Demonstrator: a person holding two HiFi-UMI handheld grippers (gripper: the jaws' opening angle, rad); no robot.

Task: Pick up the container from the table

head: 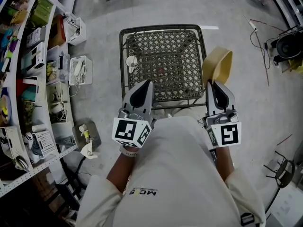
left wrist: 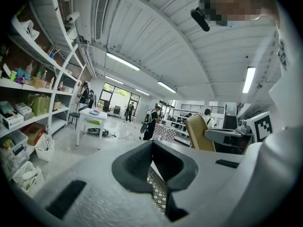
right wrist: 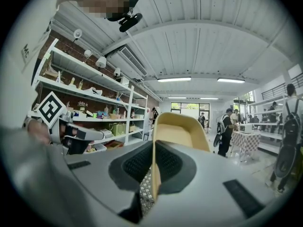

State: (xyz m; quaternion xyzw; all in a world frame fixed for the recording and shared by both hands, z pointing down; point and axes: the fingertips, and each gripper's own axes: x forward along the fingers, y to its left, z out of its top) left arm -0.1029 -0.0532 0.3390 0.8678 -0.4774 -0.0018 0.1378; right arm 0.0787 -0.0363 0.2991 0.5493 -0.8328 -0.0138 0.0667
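Plainly, the pick-up is at its closing step. Nearest you, at the near edge of the black metal lattice-topped bench (head: pixel 163 56), your left tool (head: pixel 143 90) has its jaws together with nothing between them; only lattice shows past them. At the bench's near right corner, your right tool (head: pixel 214 86) is clamped on one thin wall of the shallow tan plastic container (head: pixel 218 64). The right gripper view shows that wall pinched between the dark ribbed pads (right wrist: pixel 136 164). The rest of the container rises beyond the jaws, its open side turned to the camera.

In the head view the container sits tilted along the bench's right edge, mostly over the grey floor rather than on the lattice. I judge it lifted and the grasp made, though from above I cannot tell whether it brushes the bench's rail. Farther in, near the bench's left edge, a small white cup (head: pixel 132 61) stands on the lattice, well apart from both tools.

The next move calls for a firm, unchanged clamp. You hold a single thin edge, so the container may swing or slip. Raise it steadily, clear of the rail, with your left tool free to steady the far rim if it sags.
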